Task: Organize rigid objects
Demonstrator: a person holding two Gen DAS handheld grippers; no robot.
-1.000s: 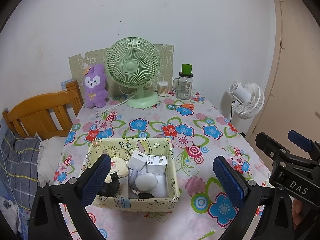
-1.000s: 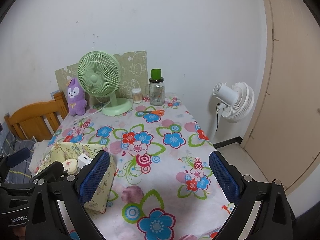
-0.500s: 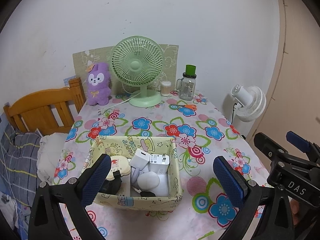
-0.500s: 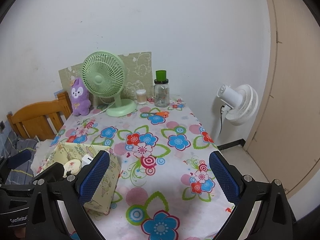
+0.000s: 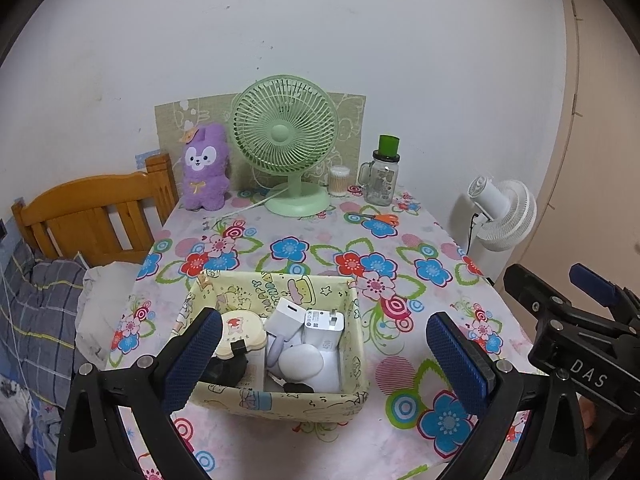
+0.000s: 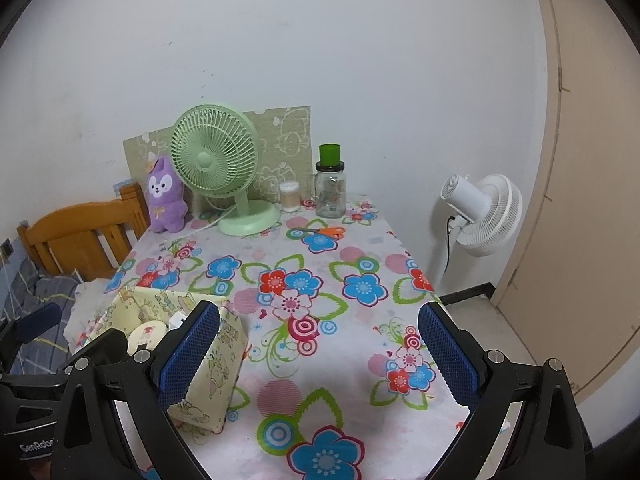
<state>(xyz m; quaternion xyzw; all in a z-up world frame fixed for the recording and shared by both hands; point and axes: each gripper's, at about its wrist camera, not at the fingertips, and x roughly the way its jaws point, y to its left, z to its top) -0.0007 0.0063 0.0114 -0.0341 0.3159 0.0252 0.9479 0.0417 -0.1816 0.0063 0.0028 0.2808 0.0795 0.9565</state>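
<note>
Now the yellow storage box (image 5: 276, 400) lies straight ahead of the left tongs (image 5: 320, 356), nearer than the right tongs (image 6: 316, 356); both stand wide open, empty.

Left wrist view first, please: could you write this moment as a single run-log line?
left gripper: open, empty | right gripper: open, empty | storage box: holds chargers | scissors: on table

green fan (image 5: 284, 142), purple plush (image 5: 205, 168), wooden chair (image 5: 96, 216)
</note>
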